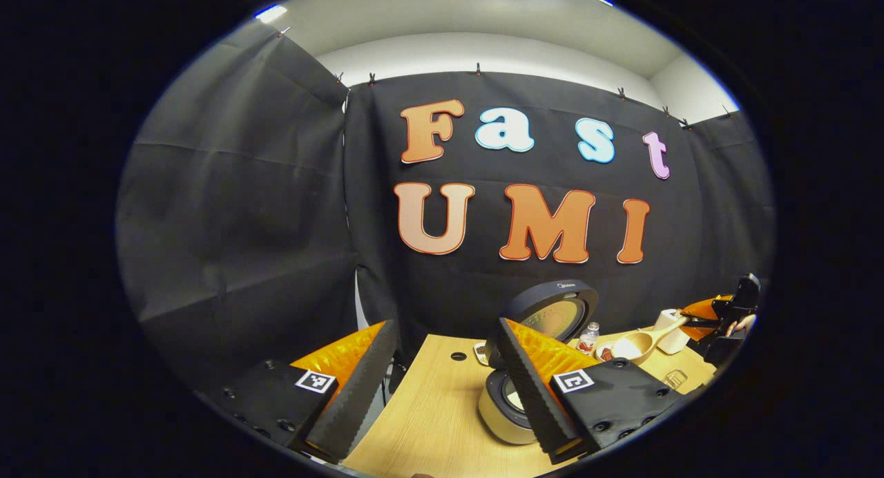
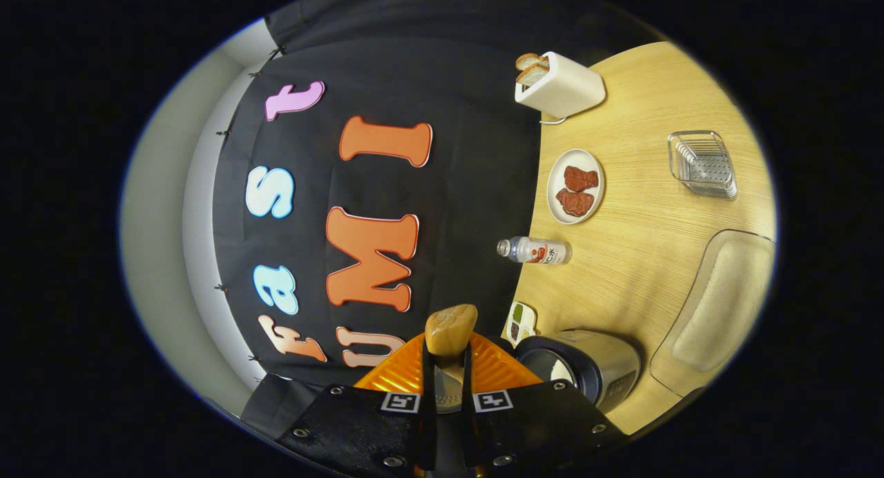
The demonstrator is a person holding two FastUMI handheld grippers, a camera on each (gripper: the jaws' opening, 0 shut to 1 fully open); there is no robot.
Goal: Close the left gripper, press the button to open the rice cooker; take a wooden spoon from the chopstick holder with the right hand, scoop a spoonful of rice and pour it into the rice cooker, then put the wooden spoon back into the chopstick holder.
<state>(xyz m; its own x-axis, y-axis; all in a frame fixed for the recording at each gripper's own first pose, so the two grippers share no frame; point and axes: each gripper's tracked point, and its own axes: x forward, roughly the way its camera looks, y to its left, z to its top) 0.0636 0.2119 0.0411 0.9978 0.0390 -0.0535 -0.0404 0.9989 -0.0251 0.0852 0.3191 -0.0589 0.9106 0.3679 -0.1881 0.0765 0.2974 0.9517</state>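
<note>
In the left gripper view the left gripper holds its jaws spread wide over the table, the open rice cooker beyond at one o'clock, and farther, at three o'clock, the right gripper pinches the wooden spoon.

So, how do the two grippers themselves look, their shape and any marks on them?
The left gripper has two long wedge-shaped fingers with ribbed inner faces, fixed on black blocks with round screws; each block carries a small square black-and-white tag. The right gripper is built the same way: black blocks with screws and two square tags. Seen from the left gripper view, its body looks black and bulky.
</note>
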